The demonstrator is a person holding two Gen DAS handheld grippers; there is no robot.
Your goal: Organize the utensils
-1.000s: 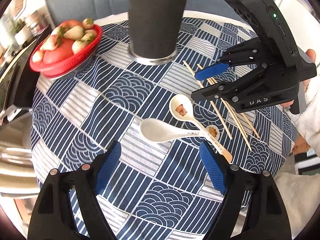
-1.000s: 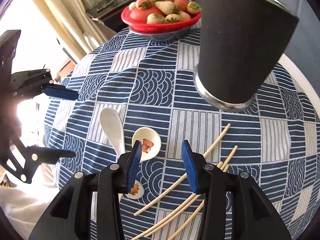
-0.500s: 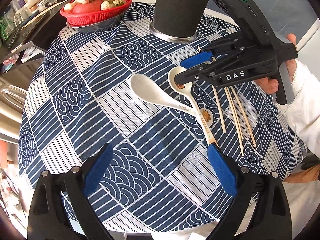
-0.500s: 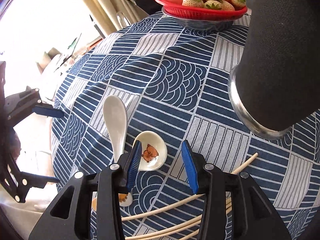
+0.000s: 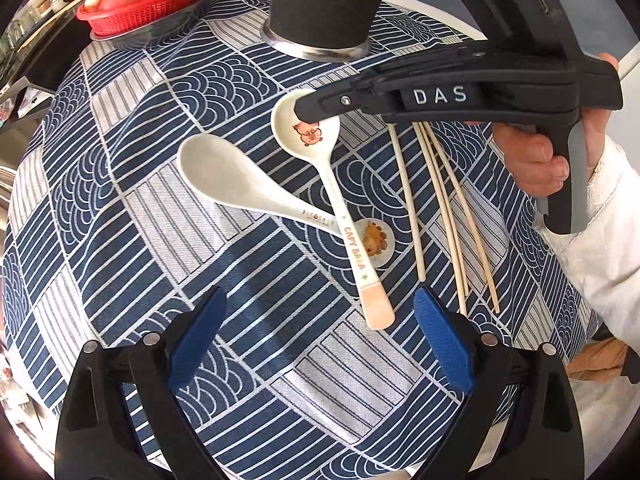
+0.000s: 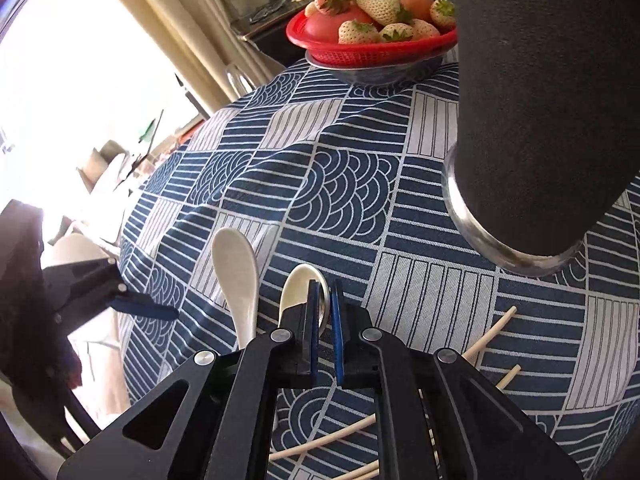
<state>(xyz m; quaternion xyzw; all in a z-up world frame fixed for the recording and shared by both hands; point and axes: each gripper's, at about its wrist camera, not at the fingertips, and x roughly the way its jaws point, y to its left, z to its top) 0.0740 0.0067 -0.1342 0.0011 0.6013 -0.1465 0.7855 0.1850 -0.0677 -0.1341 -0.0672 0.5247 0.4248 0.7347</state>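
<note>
Daylit scene, both views bright. Right wrist view: window at left blown out to white, detail beyond it lost; curtain edge washed pale. Left gripper backlit there, reads near-silhouette. Holder dark, no surface detail, edge soft. Cloth evenly lit, sharp at centre; soft shadows beside the spoons. Strong fisheye bowing; pattern lines curve toward edges, corners vignette black. Fruit basket slightly soft at rim of view.

Tall black cylindrical holder with metal base cut off at top edge in both views; pale wooden chopsticks partly hidden under black right gripper.
</note>
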